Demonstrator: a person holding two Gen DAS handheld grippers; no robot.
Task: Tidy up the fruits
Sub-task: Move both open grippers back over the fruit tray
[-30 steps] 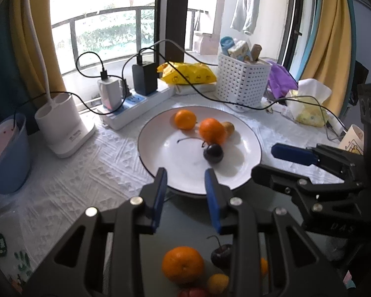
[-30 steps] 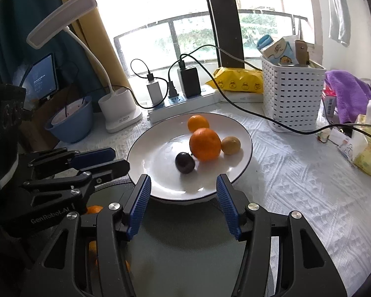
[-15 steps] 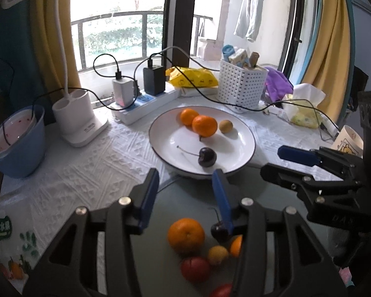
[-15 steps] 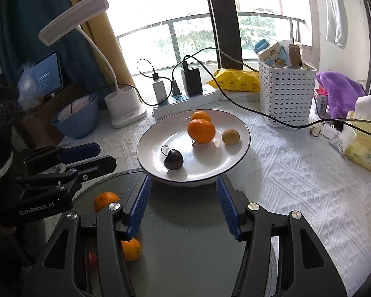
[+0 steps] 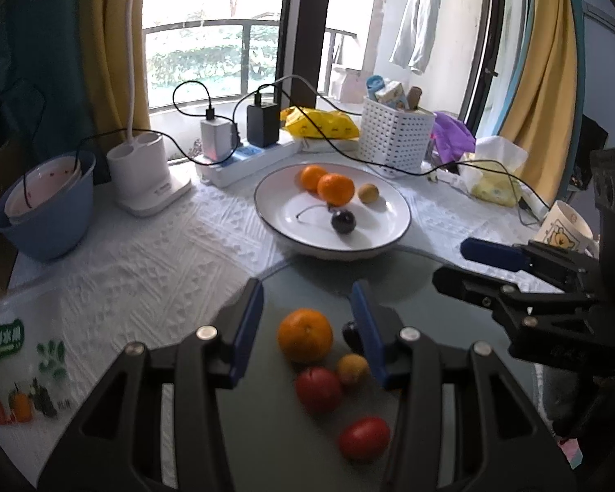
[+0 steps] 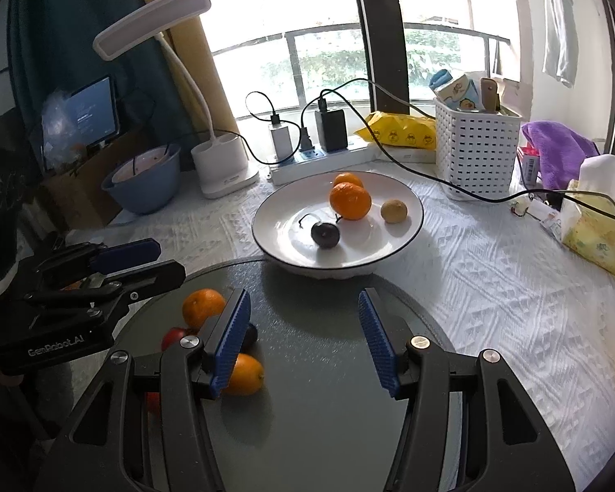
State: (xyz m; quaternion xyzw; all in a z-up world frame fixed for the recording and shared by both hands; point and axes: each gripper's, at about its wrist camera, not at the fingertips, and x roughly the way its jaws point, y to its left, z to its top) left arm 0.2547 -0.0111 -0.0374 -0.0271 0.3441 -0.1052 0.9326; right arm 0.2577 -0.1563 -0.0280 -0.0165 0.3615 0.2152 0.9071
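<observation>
A white plate (image 5: pixel 279 213) (image 6: pixel 406 225) holds two oranges (image 5: pixel 335 188), a dark cherry (image 5: pixel 342 221) and a small yellow fruit (image 5: pixel 367 193). On the grey round mat (image 5: pixel 299 443) lie an orange (image 5: pixel 304 335), a small yellow fruit (image 5: pixel 351 369), two red fruits (image 5: pixel 318 388) and a dark cherry partly hidden by my finger. My left gripper (image 5: pixel 307 315) is open above the mat orange. My right gripper (image 6: pixel 303 340) is open and empty over the mat (image 6: pixel 328 410); an orange (image 6: pixel 203 307) and a kumquat (image 6: pixel 244 379) lie to its left.
A white slotted basket (image 5: pixel 393 139), a power strip with chargers (image 5: pixel 250 156), a yellow packet (image 5: pixel 320 123), a lamp base (image 5: pixel 143 176), a blue bowl (image 5: pixel 45 213), a tissue pack (image 6: pixel 594 221) and a mug (image 5: pixel 566 225) ring the plate. Cables cross behind it.
Both grippers have pulled back and up from the plate towards the grey mat. The left jaws have opened wider. More mat fruit has come into view.
</observation>
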